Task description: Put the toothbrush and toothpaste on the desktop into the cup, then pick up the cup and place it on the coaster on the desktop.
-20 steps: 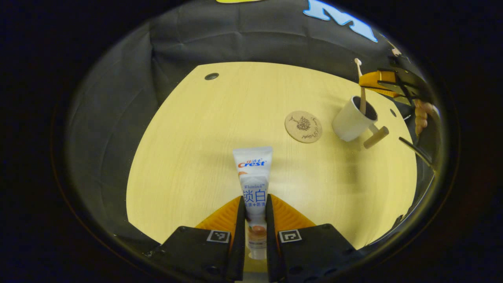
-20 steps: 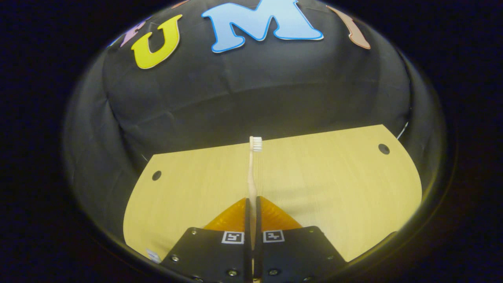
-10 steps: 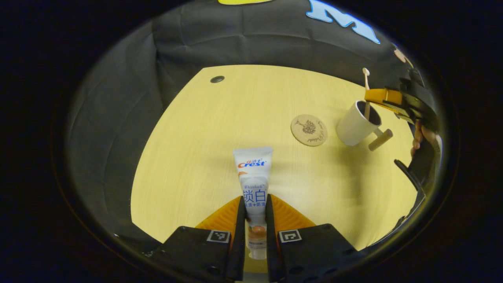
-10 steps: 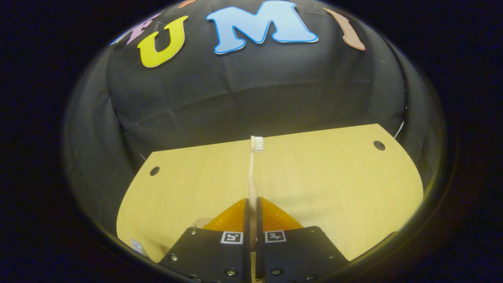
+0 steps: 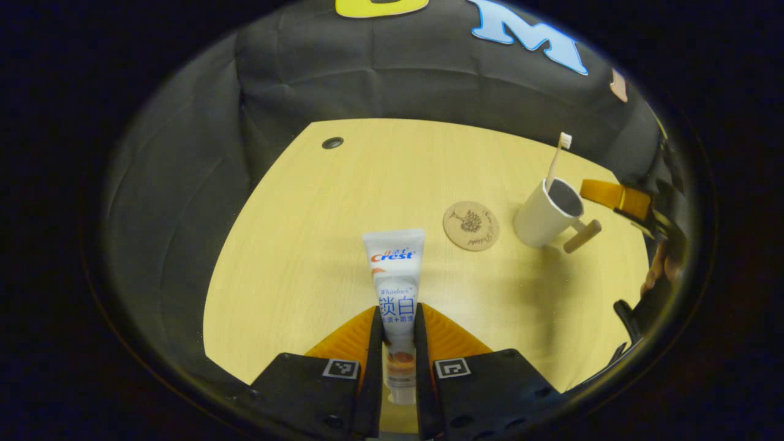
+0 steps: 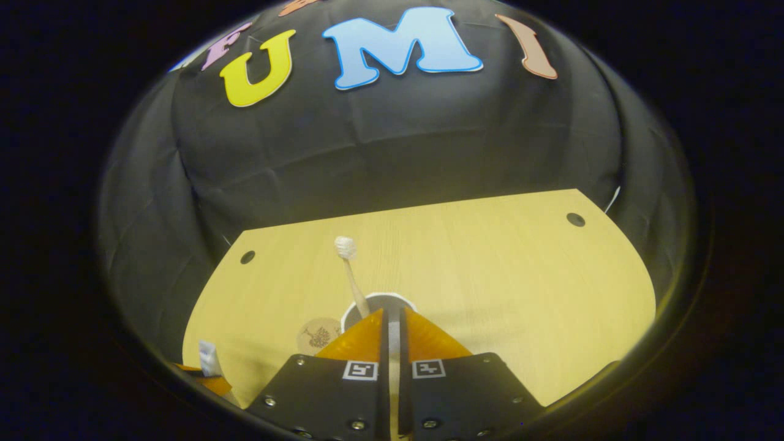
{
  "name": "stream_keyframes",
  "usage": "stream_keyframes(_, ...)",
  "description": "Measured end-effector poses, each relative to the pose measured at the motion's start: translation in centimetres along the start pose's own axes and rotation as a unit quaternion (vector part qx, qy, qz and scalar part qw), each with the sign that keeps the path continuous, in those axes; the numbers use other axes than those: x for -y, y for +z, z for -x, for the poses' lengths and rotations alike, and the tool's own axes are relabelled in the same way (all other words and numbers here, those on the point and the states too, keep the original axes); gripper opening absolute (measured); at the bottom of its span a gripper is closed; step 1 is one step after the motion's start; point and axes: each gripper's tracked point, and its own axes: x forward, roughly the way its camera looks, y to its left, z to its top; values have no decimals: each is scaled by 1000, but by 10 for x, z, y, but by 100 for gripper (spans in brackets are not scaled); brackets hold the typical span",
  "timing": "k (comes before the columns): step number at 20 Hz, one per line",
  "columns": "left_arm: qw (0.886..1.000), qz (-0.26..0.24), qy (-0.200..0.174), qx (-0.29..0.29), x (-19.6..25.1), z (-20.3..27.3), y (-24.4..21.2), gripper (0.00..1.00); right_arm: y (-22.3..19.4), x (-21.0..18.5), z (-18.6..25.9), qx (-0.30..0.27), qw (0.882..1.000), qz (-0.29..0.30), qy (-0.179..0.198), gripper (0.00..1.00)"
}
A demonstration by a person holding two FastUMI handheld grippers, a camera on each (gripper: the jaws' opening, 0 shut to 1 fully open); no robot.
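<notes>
Setting: black cloth wall behind a pale wood-grain tabletop (image 5: 343, 202) with small dark holes near its far corners.
Cup: white, with a stubby wooden handle, I see it upright on the tabletop (image 5: 547, 212); in the right gripper view its rim (image 6: 378, 303) sits just beyond my right tool's tips.
Toothbrush: standing in the cup, leaning on the rim, bristle head up (image 5: 556, 160); also seen at (image 6: 353, 277). I judge this part of the task done.
Coaster: round, light wood with a dark motif (image 5: 471, 225), lying flat just beside the cup, apart from it and bare.
Toothpaste: white tube (image 5: 395, 288), pointing forward over the tabletop, well apart from the cup. Not yet in the cup.
Left tool: fingers clamped on the lower part of the toothpaste tube from both sides (image 5: 398, 358). I cannot tell how far above the tabletop the tube is.
Right tool: fingers nearly together, a narrow slit between them and nothing held (image 6: 392, 327); it sits close over the near side of the cup. In the left gripper view it shows at the far right, beside the cup (image 5: 618, 199).
Remaining, my judgement: carry the toothpaste to the cup and drop it in beside the toothbrush; then lift the cup and set it on the coaster.
Progress: roughly one third; one item of two loaded, cup not moved.
</notes>
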Motion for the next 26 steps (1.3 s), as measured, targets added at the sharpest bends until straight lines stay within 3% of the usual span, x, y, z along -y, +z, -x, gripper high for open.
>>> stream_keyframes(4, 999, -13, -18, 26, 28, -18, 31, 31, -12, 14, 27, -1, 1000, -13, -8, 6)
stream_keyframes(13, 994, -29, -89, 62, 104, -9, 102, 31, -41, 61, 78, 0, 998, -52, -45, 6)
stream_keyframes(26, 985, -69, -132, 88, 203, -34, 177, 30, -64, 151, 119, 1, 986, -116, -117, 6)
